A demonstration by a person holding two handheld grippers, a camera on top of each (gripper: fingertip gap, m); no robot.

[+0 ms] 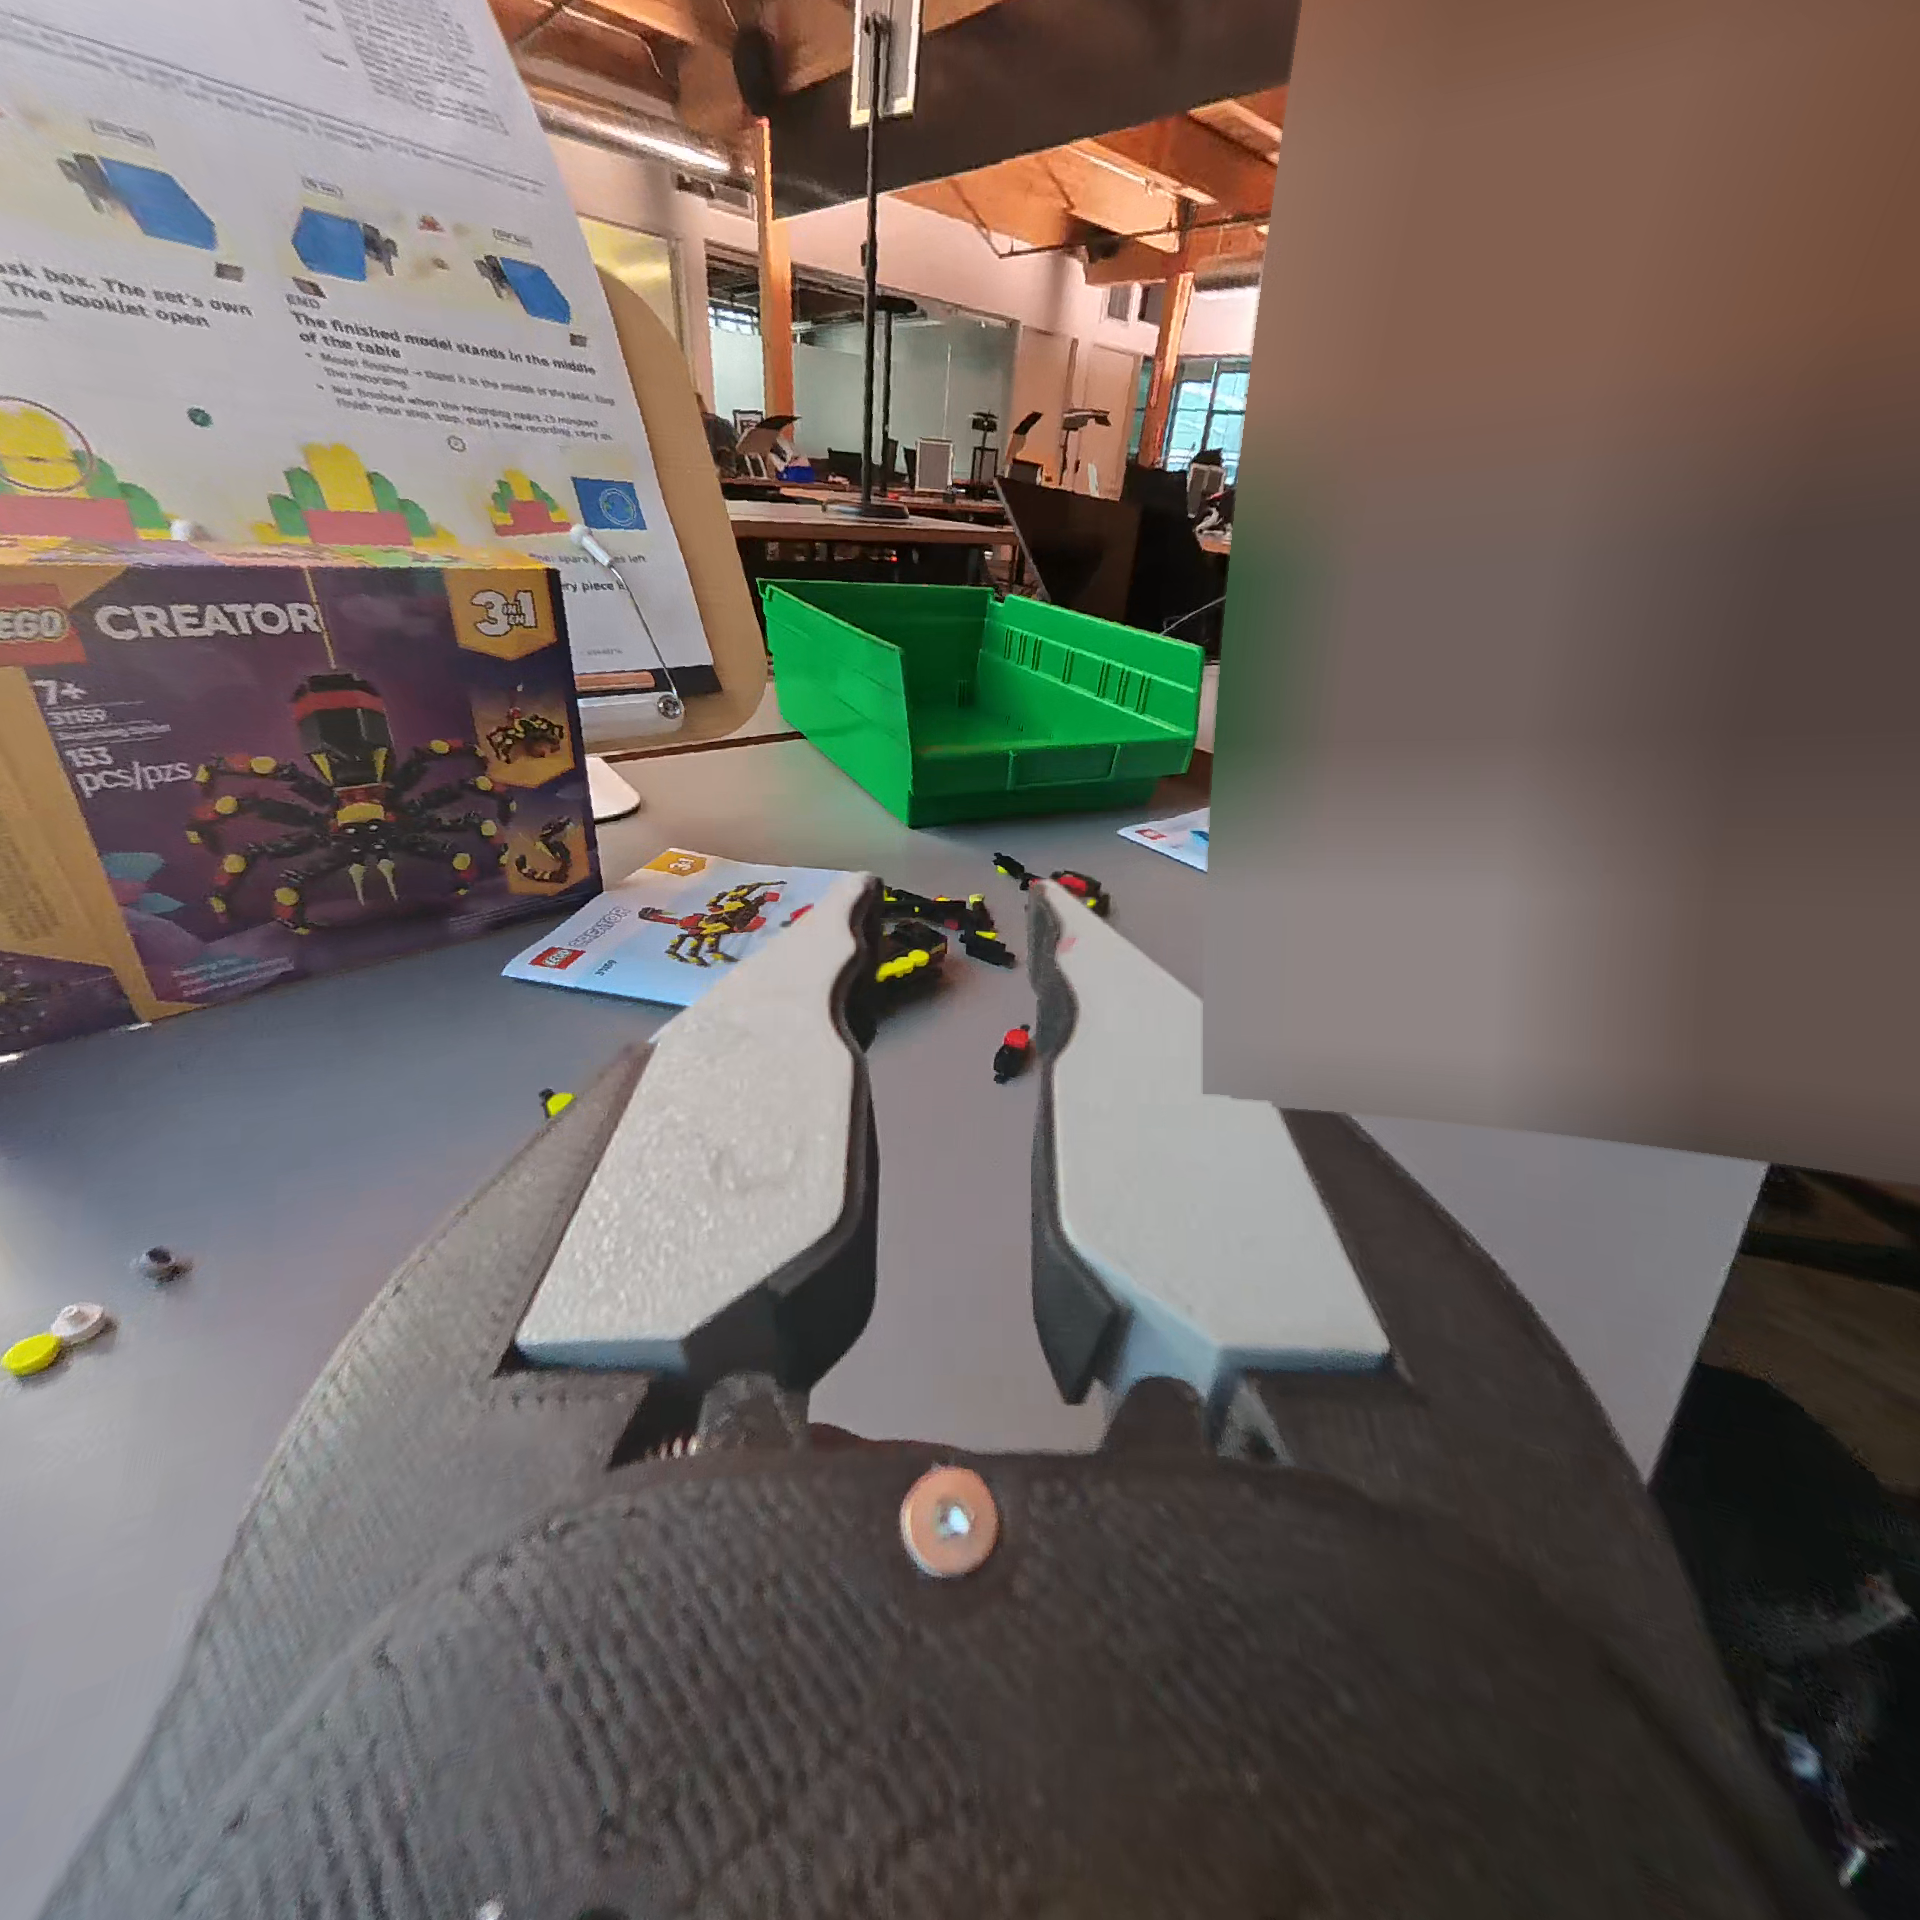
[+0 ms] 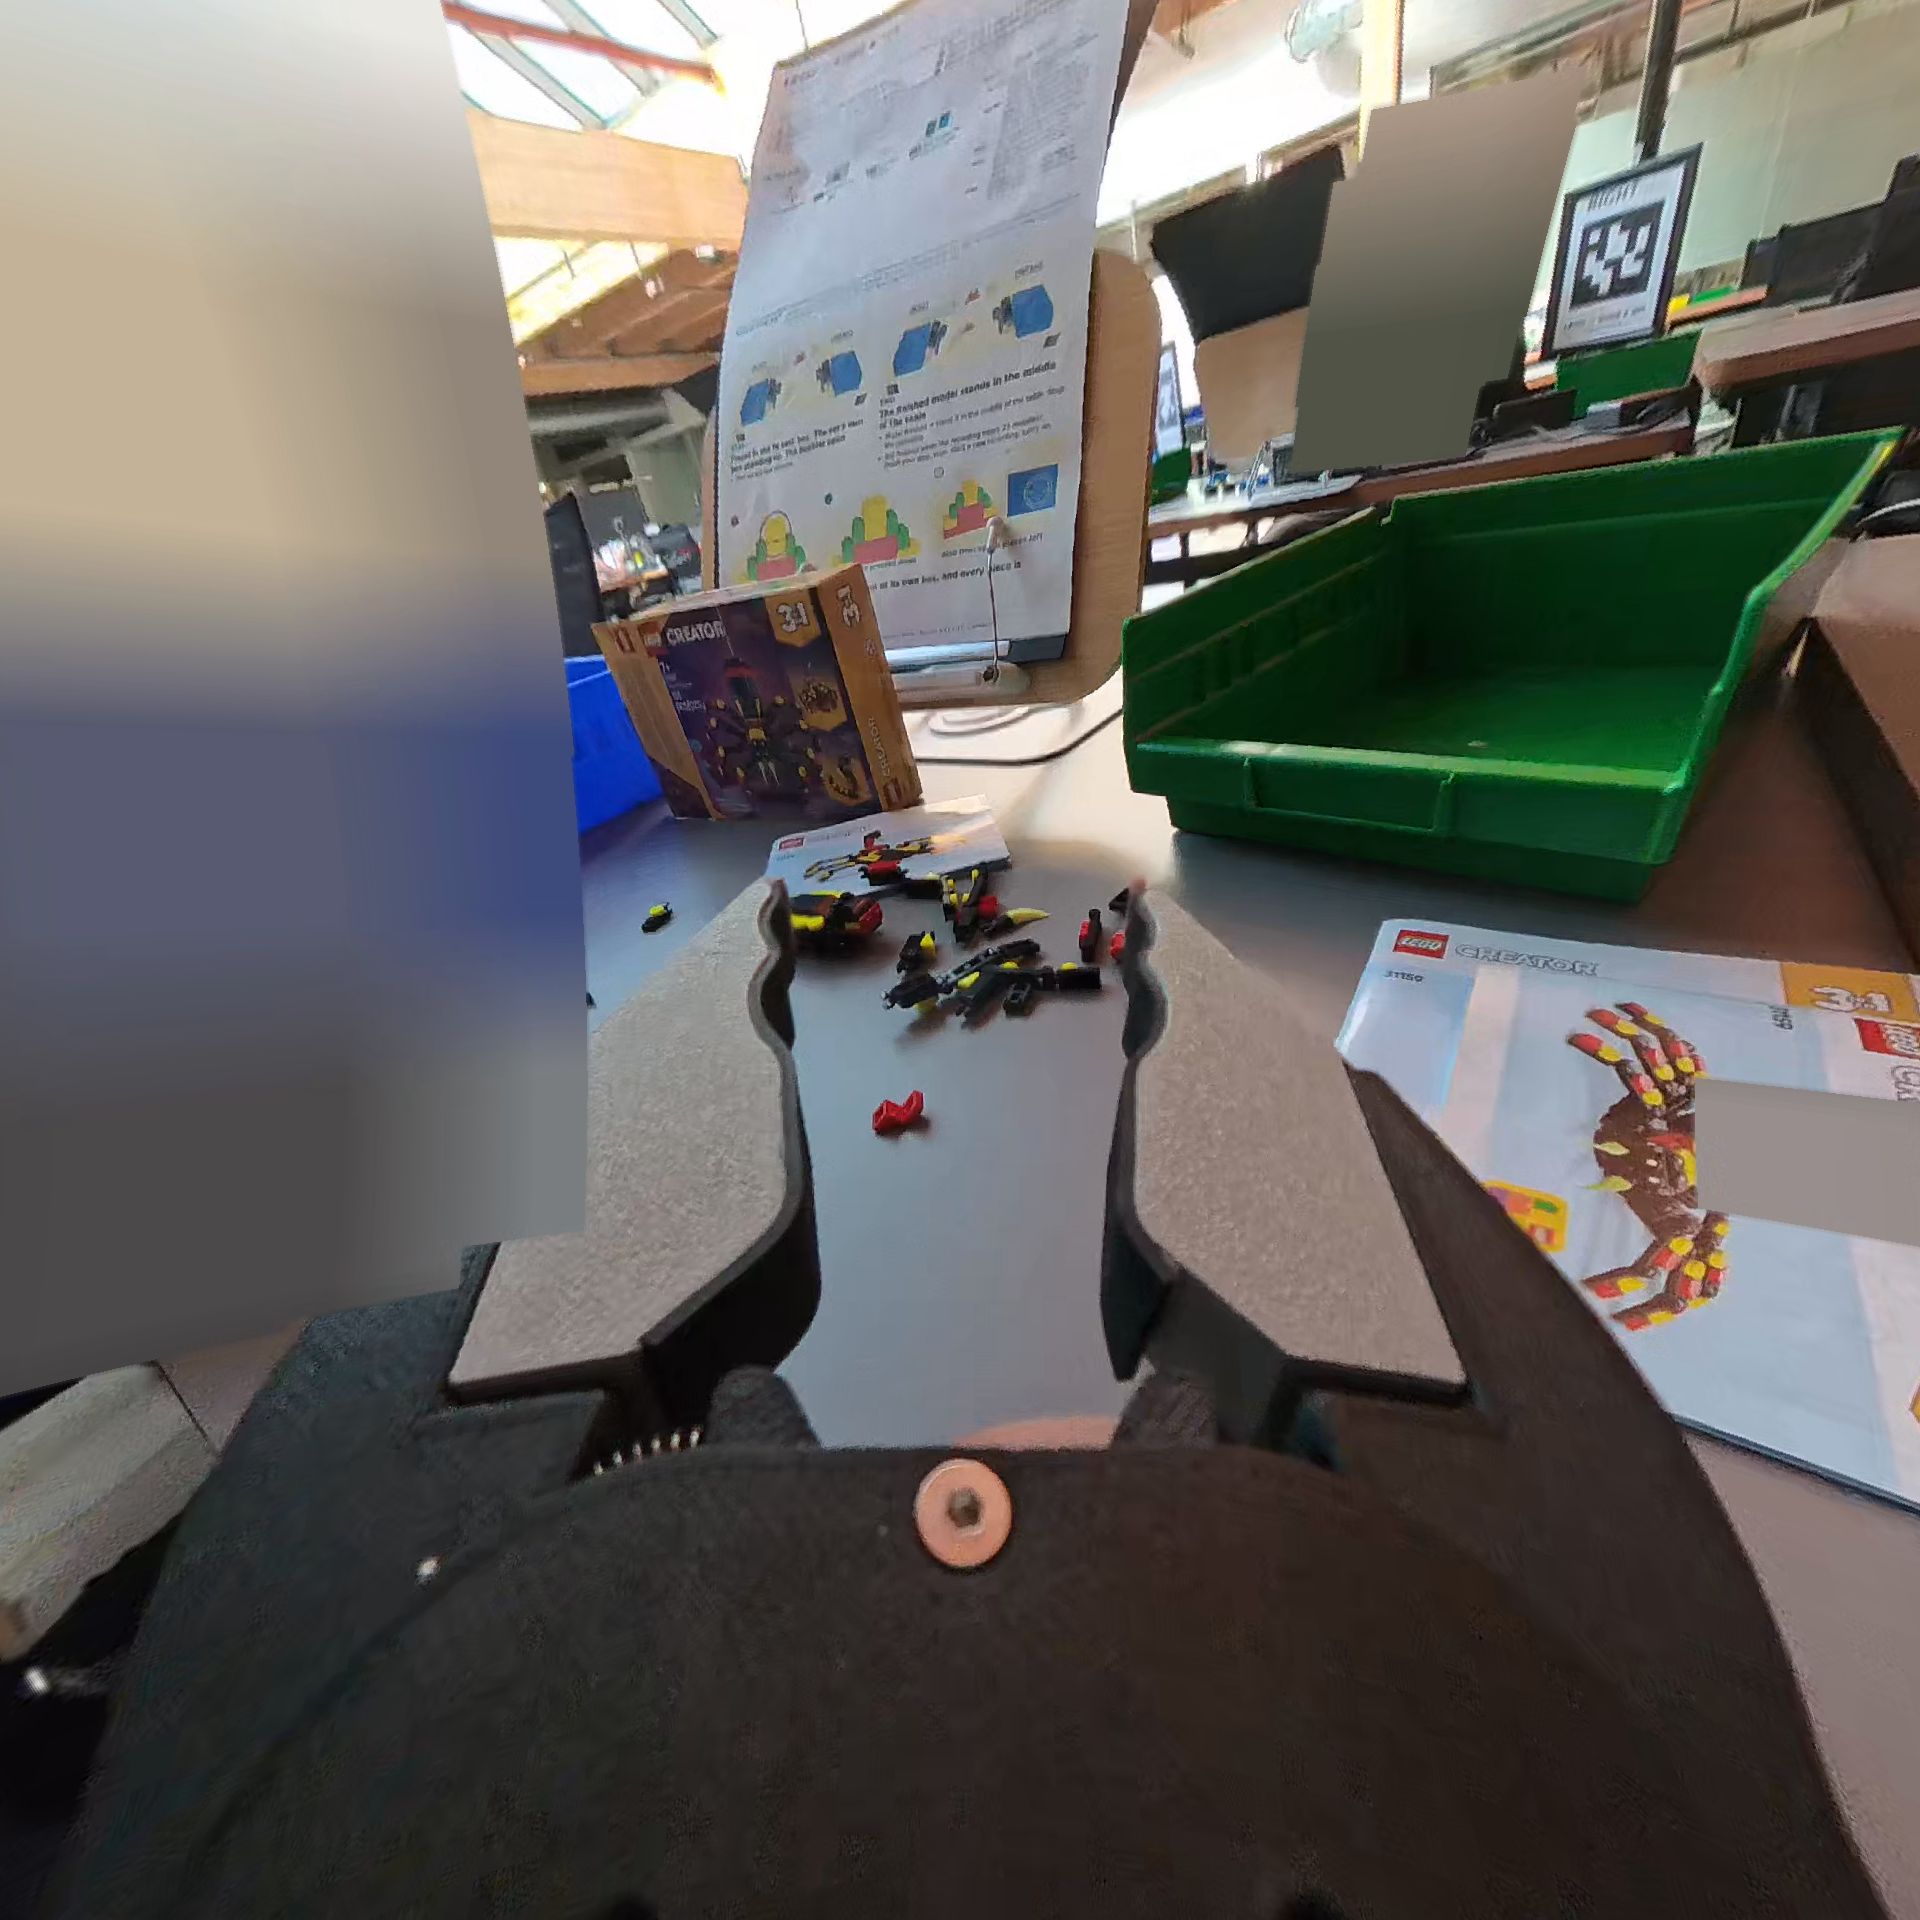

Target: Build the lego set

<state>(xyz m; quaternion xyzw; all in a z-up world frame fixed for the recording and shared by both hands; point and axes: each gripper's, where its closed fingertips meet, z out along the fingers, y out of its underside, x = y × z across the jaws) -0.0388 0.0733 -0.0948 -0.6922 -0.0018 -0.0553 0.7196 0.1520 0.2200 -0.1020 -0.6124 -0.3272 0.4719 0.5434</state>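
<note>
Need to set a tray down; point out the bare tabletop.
Bare grey tabletop lies between the right gripper and the scattered black, yellow and red bricks. Crowded: around those bricks, the open green plastic bin, the pale-blue booklet.

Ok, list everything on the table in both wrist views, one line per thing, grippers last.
Grey table: one, under everything.
Green plastic bin: one, empty, far right.
Purple and yellow cardboard toy box: one, upright, far left.
Printed sheet on a wooden stand: one, white, behind the box.
Light blue instruction booklets: two; one by the box, one at the right edge.
Black, yellow and red loose toy bricks: a scattered cluster, centre.
Red brick piece: one, nearer, apart from the cluster.
Small round studs: yellow, white and dark, left edge.
Blue bin: one, mostly hidden.
Left gripper: open, holding nothing.
Right gripper: open, holding nothing.
</note>
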